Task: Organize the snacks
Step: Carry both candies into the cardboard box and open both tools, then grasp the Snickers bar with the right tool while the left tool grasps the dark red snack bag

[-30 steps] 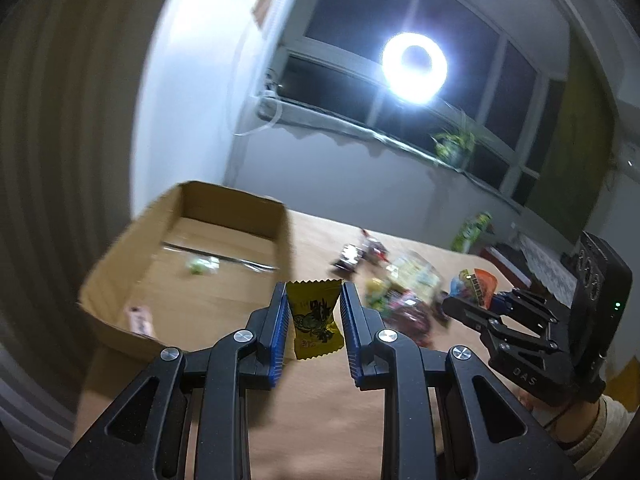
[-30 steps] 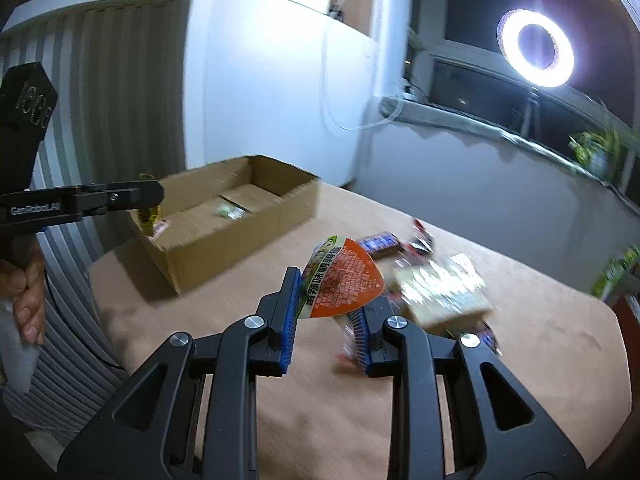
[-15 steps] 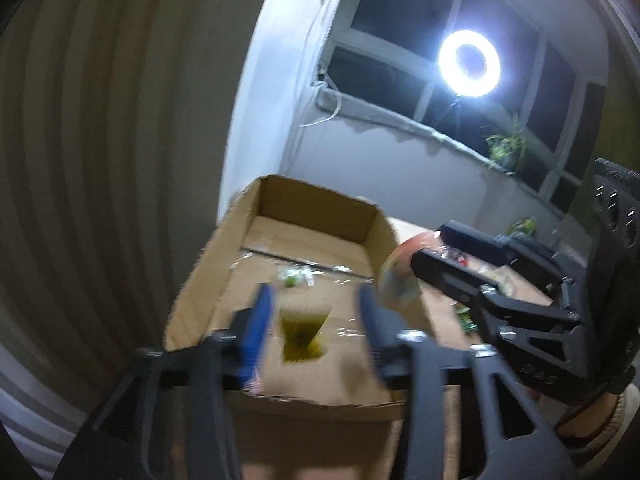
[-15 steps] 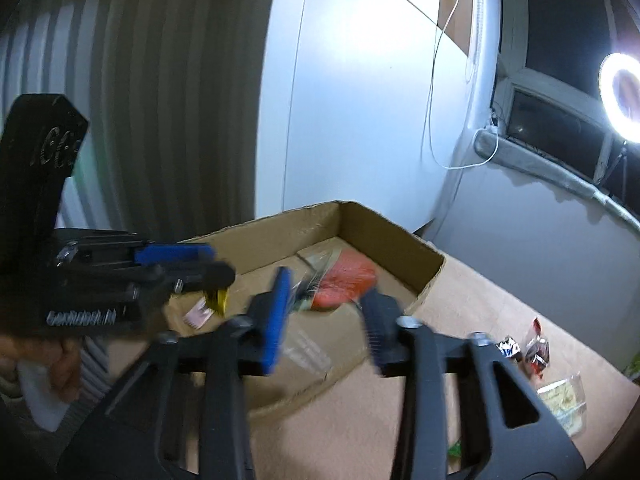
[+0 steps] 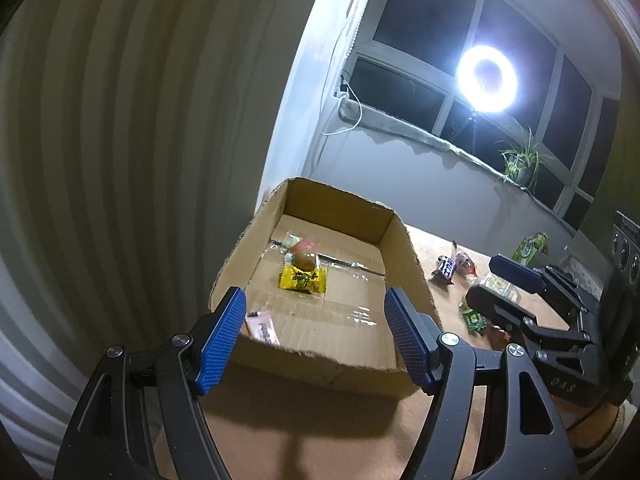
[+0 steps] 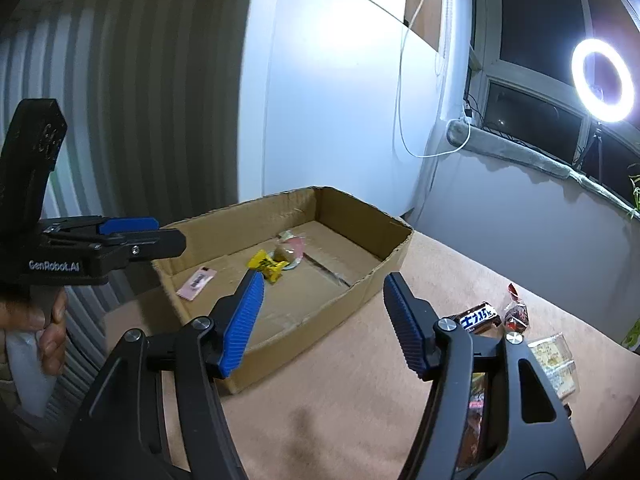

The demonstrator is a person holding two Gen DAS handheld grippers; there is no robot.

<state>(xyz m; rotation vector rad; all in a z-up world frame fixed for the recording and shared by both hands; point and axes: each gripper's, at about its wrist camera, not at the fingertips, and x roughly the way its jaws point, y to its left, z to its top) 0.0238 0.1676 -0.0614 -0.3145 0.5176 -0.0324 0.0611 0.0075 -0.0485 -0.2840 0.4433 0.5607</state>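
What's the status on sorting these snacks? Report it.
Done: the yellow packet, the orange-wrapped snack and a pink sachet lie in the cardboard box. In hand: nothing; the left claw and right claw have just been opening and are empty. Left: the chocolate bar, red candy and clear cracker pack remain on the table.

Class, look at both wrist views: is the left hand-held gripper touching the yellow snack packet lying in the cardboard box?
Apart. The left wrist view shows the left hand-held gripper with jaws spread and empty, while the yellow snack packet lies beyond them on the cardboard box floor.
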